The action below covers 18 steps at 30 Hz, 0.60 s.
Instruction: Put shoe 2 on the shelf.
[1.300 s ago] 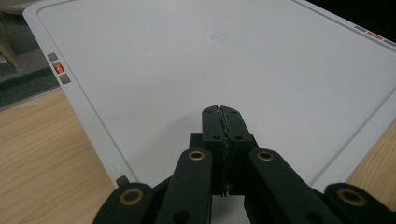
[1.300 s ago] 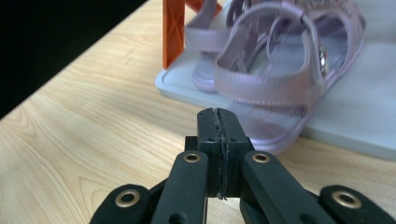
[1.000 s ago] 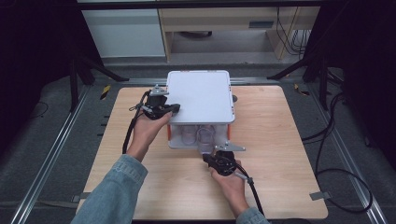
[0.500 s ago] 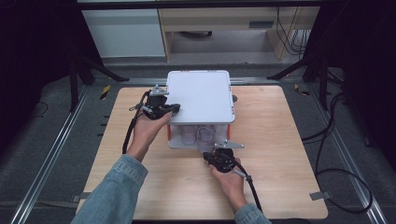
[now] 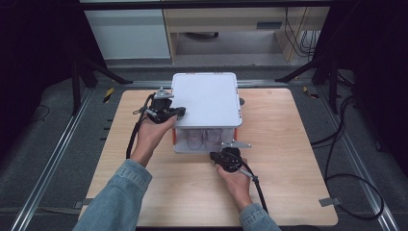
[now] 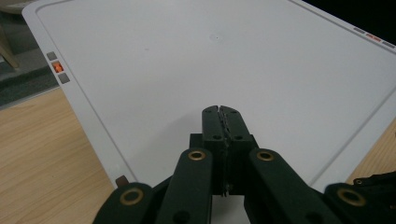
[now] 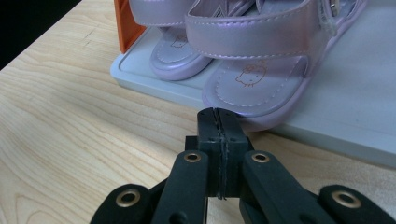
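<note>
A small shoe rack with a flat white top (image 5: 207, 98) and orange side walls (image 7: 128, 23) stands at the table's middle. On its white lower shelf (image 7: 327, 126) sit two lilac sandals (image 7: 254, 79), also seen under the top (image 5: 204, 137). My left gripper (image 5: 181, 112) is shut and empty, its tips over the top panel (image 6: 187, 60) near its left edge; the left gripper view (image 6: 220, 109) shows the jaws pressed together. My right gripper (image 5: 223, 154) is shut and empty, low over the wood at the shelf's front, its tips (image 7: 217, 112) just short of the nearer sandal's toe.
The wooden table (image 5: 298, 144) has free room to the right and front of the rack. A black cable (image 5: 134, 134) trails from the left gripper, another (image 5: 260, 190) from the right. Black stand legs (image 5: 96, 72) and floor cables (image 5: 346, 144) surround the table.
My right gripper has crept a little forward toward the rack's front. The left gripper and the rack have stayed put.
</note>
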Tool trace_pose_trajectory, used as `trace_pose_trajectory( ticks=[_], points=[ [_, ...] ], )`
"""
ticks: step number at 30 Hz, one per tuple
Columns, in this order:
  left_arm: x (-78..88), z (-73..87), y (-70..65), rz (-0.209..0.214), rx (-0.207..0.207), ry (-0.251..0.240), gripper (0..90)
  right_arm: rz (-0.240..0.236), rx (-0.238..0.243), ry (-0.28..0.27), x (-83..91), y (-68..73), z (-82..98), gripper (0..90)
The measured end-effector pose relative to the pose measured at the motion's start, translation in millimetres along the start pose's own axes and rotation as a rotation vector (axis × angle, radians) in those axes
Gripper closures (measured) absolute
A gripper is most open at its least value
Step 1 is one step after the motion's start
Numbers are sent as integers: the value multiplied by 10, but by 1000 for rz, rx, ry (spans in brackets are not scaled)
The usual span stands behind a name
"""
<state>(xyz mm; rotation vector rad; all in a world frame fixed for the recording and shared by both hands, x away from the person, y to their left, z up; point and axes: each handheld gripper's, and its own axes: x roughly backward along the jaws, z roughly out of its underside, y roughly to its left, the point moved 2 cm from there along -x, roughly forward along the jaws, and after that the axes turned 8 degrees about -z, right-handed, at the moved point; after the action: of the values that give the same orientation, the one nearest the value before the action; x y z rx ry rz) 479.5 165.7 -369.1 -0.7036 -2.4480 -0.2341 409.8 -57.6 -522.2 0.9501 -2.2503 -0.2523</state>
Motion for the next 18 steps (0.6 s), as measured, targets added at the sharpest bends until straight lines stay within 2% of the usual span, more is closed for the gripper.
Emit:
trace_pose_trajectory(
  ticks=[18],
  points=[
    [-1, 5, 6, 5, 5, -3, 892, 24, -24, 1, -98, -128, -144, 900]
  ],
)
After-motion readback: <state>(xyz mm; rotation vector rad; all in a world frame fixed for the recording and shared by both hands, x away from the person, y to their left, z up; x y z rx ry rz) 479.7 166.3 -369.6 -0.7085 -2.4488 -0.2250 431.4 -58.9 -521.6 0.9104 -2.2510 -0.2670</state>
